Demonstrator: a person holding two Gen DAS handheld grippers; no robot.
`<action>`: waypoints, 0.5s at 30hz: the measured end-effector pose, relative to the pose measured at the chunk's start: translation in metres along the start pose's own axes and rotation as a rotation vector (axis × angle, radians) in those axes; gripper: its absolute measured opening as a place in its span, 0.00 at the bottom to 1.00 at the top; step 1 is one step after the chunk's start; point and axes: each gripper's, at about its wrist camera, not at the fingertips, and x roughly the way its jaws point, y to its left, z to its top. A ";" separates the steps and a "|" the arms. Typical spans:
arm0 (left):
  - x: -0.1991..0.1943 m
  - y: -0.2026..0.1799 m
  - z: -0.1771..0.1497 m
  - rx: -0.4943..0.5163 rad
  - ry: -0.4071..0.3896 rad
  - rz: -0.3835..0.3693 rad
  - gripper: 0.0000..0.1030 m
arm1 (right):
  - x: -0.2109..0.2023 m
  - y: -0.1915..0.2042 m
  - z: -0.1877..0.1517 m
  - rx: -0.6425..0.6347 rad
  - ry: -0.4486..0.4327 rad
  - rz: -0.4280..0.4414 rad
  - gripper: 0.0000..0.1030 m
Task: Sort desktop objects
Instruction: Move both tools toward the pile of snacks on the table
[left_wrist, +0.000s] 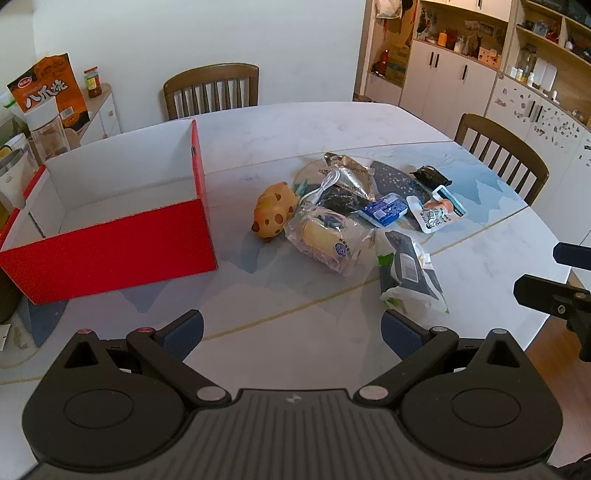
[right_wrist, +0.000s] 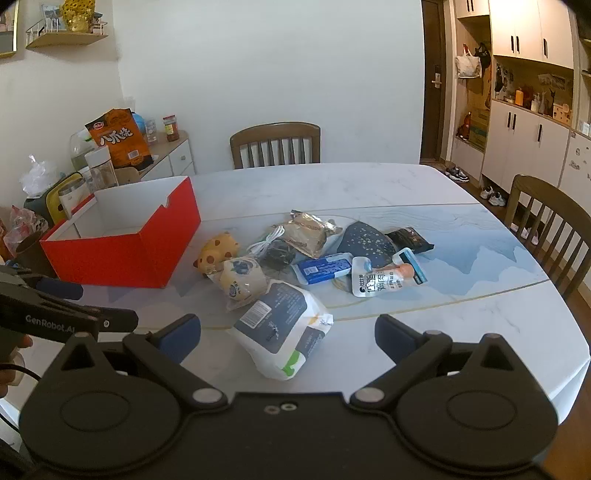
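While both grippers hover above the near edge of the marble tabletop (left_wrist: 332, 122), the red box (left_wrist: 110, 243) sits open at the left. Right of it lies a spotted yellow toy (left_wrist: 275, 212), touching a heap of snack packets: a bread bag (left_wrist: 327, 236), a blue packet (left_wrist: 384, 210) and, nearest, a white-and-grey pouch (right_wrist: 284, 328). What looks like a white cable (right_wrist: 267, 240) lies on top. The left gripper (left_wrist: 291, 328) and right gripper (right_wrist: 288, 332) are spread wide, holding nothing.
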 end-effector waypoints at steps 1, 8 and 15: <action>0.000 0.000 0.000 -0.001 -0.003 -0.003 1.00 | 0.000 0.000 0.000 -0.001 0.000 0.001 0.98; -0.004 0.002 0.002 -0.007 -0.029 -0.026 1.00 | 0.000 0.002 0.001 -0.006 -0.003 -0.001 0.98; -0.005 0.001 0.004 0.000 -0.040 -0.031 1.00 | 0.000 0.004 0.002 -0.011 -0.007 -0.002 0.98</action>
